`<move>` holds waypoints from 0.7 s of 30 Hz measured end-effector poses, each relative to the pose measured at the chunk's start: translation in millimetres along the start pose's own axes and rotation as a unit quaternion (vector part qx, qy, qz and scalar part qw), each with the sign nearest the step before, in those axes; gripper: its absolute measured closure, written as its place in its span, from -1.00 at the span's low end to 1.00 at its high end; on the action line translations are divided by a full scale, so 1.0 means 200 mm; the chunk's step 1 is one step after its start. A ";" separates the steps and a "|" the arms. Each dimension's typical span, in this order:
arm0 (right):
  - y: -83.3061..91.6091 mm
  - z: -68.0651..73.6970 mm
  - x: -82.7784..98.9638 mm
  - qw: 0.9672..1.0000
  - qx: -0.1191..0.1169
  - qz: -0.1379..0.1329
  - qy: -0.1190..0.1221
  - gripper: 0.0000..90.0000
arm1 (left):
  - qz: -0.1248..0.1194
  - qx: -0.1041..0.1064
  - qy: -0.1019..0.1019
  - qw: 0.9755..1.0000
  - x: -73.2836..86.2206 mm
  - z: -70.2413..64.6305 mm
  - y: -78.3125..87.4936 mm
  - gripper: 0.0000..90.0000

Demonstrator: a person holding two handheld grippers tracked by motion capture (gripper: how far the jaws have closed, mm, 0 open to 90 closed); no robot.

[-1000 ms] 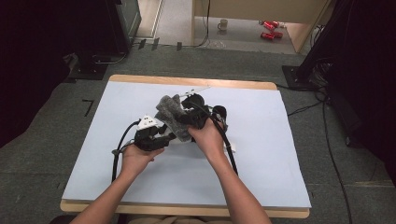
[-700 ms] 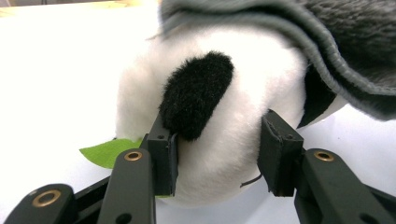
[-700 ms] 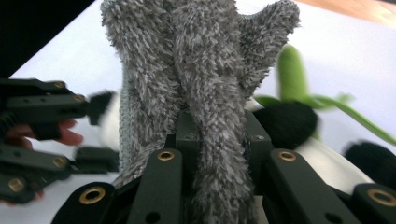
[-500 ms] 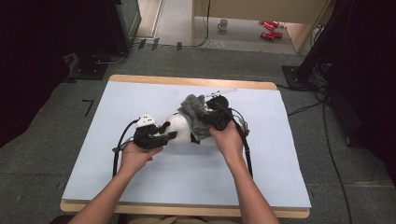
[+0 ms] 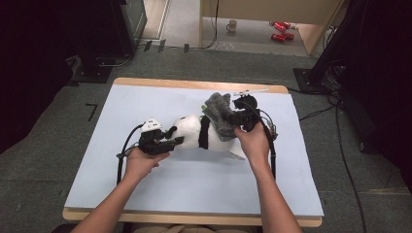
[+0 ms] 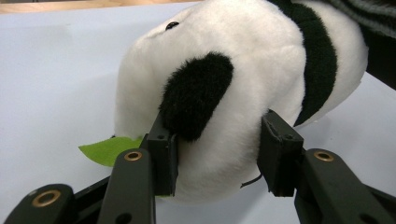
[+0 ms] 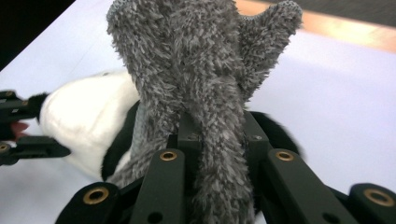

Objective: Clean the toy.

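Plush: one panda (image 6: 219, 93), left tongs (image 6: 219, 158) clamp it | one grey garment (image 7: 205, 84), right tongs (image 7: 217, 140) pinch it

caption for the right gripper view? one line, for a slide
Right gripper clamps a fuzzy grey garment over the plush panda on the white table.

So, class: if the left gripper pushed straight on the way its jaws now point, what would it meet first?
The left gripper is already shut on the panda plush toy's white head, beside a black ear. Going straight on, it would only press deeper into the toy; the grey fuzzy cloth lies beyond, probably.
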State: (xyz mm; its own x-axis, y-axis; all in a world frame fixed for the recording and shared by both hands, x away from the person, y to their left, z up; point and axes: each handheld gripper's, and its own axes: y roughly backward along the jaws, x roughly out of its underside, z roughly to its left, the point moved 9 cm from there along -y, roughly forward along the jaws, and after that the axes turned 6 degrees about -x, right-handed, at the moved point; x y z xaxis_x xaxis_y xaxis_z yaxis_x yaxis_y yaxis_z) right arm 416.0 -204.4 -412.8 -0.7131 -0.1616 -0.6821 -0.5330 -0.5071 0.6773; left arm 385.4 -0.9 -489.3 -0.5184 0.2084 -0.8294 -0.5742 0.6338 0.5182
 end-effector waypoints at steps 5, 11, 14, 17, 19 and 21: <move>0.07 -0.01 -0.05 1.000 0.003 -0.009 -0.006 0.69 | 0.002 -0.006 0.000 1.000 0.00 0.00 0.00 0.21; 0.07 0.08 -0.13 0.999 -0.025 -0.022 0.001 0.69 | 0.002 -0.010 -0.004 1.000 0.01 -0.01 0.00 0.21; 0.03 0.17 -0.16 0.999 -0.037 -0.019 0.010 0.68 | 0.002 -0.011 -0.006 1.000 0.01 -0.02 0.01 0.20; -0.04 0.24 -0.19 0.999 -0.049 -0.008 0.021 0.68 | 0.000 -0.012 -0.007 1.000 0.01 -0.02 0.01 0.20; -0.11 0.32 -0.20 0.998 -0.062 0.004 0.032 0.68 | 0.000 -0.012 -0.006 1.000 0.01 -0.02 0.01 0.20; -0.16 0.37 -0.20 0.997 -0.068 0.015 0.038 0.68 | -0.001 -0.012 -0.005 1.000 0.01 -0.02 0.01 0.20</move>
State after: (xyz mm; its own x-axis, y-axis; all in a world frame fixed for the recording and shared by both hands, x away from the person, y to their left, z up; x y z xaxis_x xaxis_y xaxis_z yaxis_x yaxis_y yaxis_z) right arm 428.7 -118.7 -387.0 -0.6885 -0.2392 -0.6846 -0.4417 -0.6104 0.6575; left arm 380.9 -2.8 -489.0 -0.5108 0.2159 -0.8321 -0.5900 0.6159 0.5220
